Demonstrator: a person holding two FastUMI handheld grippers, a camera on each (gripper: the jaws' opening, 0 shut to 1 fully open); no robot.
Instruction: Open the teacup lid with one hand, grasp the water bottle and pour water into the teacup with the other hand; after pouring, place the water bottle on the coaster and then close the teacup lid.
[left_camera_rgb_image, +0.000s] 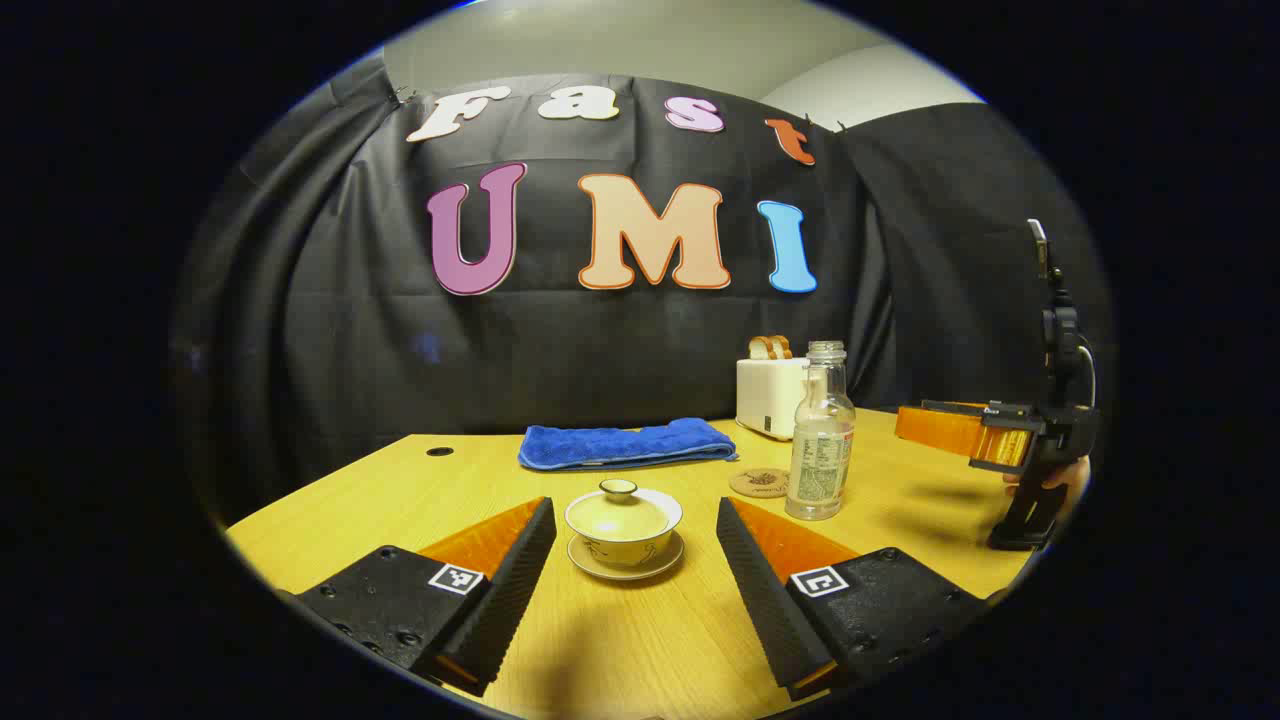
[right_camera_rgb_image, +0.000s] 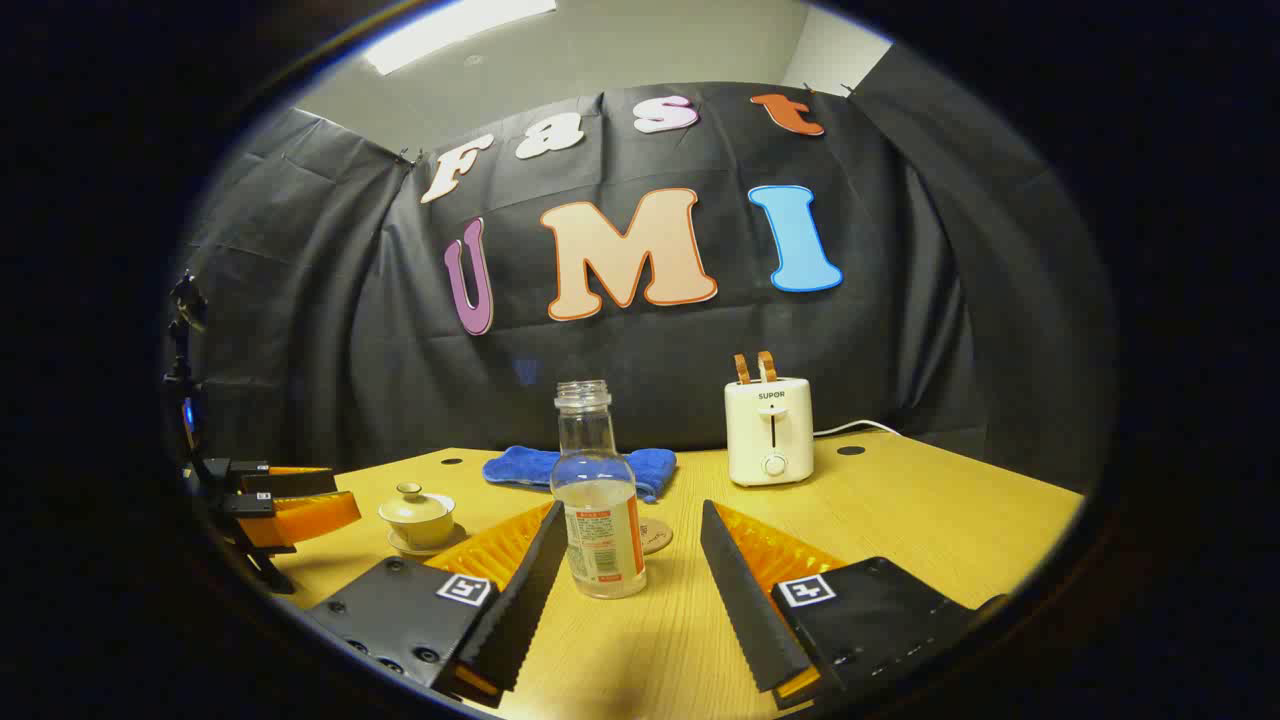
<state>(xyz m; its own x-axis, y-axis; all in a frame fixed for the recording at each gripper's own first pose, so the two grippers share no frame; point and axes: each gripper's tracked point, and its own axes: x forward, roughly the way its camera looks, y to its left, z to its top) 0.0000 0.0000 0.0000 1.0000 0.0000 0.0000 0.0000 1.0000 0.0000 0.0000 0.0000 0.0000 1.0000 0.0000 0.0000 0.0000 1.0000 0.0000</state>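
Observation:
A pale lidded teacup (left_camera_rgb_image: 623, 523) on its saucer stands just ahead of my left gripper (left_camera_rgb_image: 635, 530), which is open with the cup between and beyond its fingertips, not touched. The clear, capless water bottle (left_camera_rgb_image: 820, 432) stands upright to the cup's right, beside a round cork coaster (left_camera_rgb_image: 760, 483). In the right gripper view, the bottle (right_camera_rgb_image: 598, 495) stands upright just ahead of my open right gripper (right_camera_rgb_image: 625, 540), near its left finger. The coaster (right_camera_rgb_image: 655, 535) peeks out behind the bottle, and the teacup (right_camera_rgb_image: 417, 517) sits at the left. The right gripper (left_camera_rgb_image: 985, 432) also appears at the right edge of the left gripper view.
A folded blue towel (left_camera_rgb_image: 625, 443) lies at the back of the wooden table (left_camera_rgb_image: 640, 640). A white toaster (right_camera_rgb_image: 768, 430) with bread slices stands at the back right, its cord trailing right. The left gripper (right_camera_rgb_image: 285, 505) hovers at the table's left side.

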